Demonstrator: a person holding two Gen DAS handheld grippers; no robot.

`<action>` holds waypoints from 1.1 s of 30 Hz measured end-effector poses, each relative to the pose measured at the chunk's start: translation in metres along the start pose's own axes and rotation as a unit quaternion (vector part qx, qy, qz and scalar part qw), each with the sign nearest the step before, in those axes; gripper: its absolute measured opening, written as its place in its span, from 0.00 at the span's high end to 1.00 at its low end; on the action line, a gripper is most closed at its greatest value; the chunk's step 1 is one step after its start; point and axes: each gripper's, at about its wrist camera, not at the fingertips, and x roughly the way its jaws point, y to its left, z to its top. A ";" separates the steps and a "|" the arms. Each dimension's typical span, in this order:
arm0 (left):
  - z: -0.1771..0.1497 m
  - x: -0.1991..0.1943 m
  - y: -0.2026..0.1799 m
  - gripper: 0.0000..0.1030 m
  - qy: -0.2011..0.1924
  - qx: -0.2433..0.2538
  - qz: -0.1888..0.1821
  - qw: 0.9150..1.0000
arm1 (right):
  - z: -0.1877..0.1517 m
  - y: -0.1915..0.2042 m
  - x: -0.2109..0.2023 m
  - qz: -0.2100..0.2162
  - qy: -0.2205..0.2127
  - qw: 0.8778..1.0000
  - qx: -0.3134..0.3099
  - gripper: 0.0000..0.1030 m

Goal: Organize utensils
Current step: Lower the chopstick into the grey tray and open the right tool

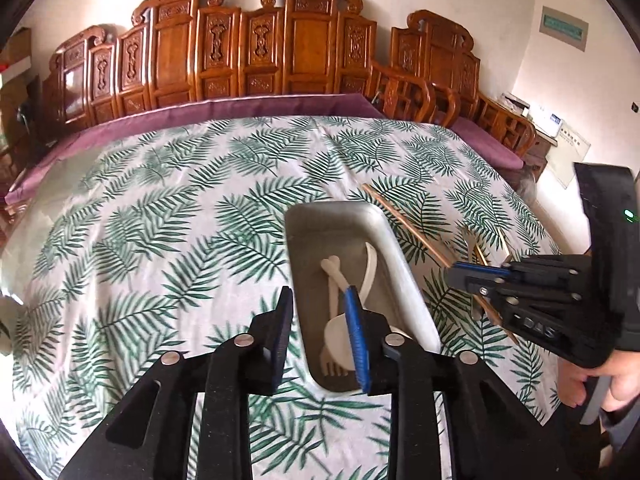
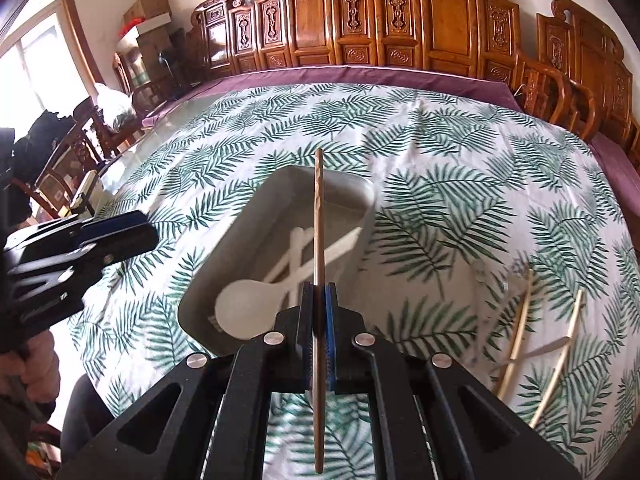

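A grey oblong tray (image 1: 400, 272) (image 2: 256, 216) lies on the fern-print tablecloth (image 1: 160, 220). In it lie white plastic spoons (image 2: 244, 308) and a white fork (image 1: 332, 364). My left gripper (image 1: 320, 316) (image 2: 148, 232) hovers over the tray's near left rim, open, with nothing between its pads. My right gripper (image 2: 319, 292) (image 1: 472, 276) is shut on a brown wooden chopstick (image 2: 319, 208) (image 1: 404, 220), which points out over the tray. Two pale chopsticks (image 2: 516, 332) lie on the cloth to the right of the tray.
A carved wooden bench back (image 1: 260, 52) with a purple cushion (image 1: 240, 106) runs along the table's far side. Wooden chairs (image 1: 420, 92) stand at the far right corner. Boxes (image 2: 148, 12) and a window (image 2: 36, 40) are at the left. A hand (image 1: 600, 380) grips the right tool.
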 end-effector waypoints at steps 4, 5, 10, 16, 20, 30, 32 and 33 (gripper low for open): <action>-0.005 -0.008 0.007 0.63 -0.010 0.008 0.016 1.000 | 0.007 0.007 0.015 0.001 0.010 1.000 0.005 0.94; -0.006 -0.010 0.010 0.63 -0.013 0.008 0.019 1.000 | 0.009 0.009 0.019 0.001 0.014 1.000 0.007 0.94; -0.011 -0.019 0.022 0.35 -0.030 -0.008 0.021 0.999 | 0.016 0.016 0.040 0.004 0.031 0.999 0.012 0.94; -0.008 -0.030 0.030 0.23 -0.049 -0.014 0.031 0.998 | 0.020 0.025 0.056 0.000 0.042 0.999 0.007 0.94; -0.006 -0.033 0.037 0.22 -0.054 -0.021 0.031 0.998 | 0.022 0.027 0.063 0.003 0.048 0.999 0.009 0.94; -0.008 -0.031 0.042 0.16 -0.059 -0.034 0.029 0.997 | 0.025 0.029 0.064 0.020 0.049 0.999 0.007 0.93; -0.009 -0.032 0.039 0.15 -0.061 -0.030 0.029 0.997 | 0.025 0.029 0.059 0.022 0.043 0.999 0.003 0.93; -0.009 -0.032 0.037 0.15 -0.061 -0.028 0.029 0.997 | 0.025 0.029 0.057 0.022 0.042 0.999 0.002 0.93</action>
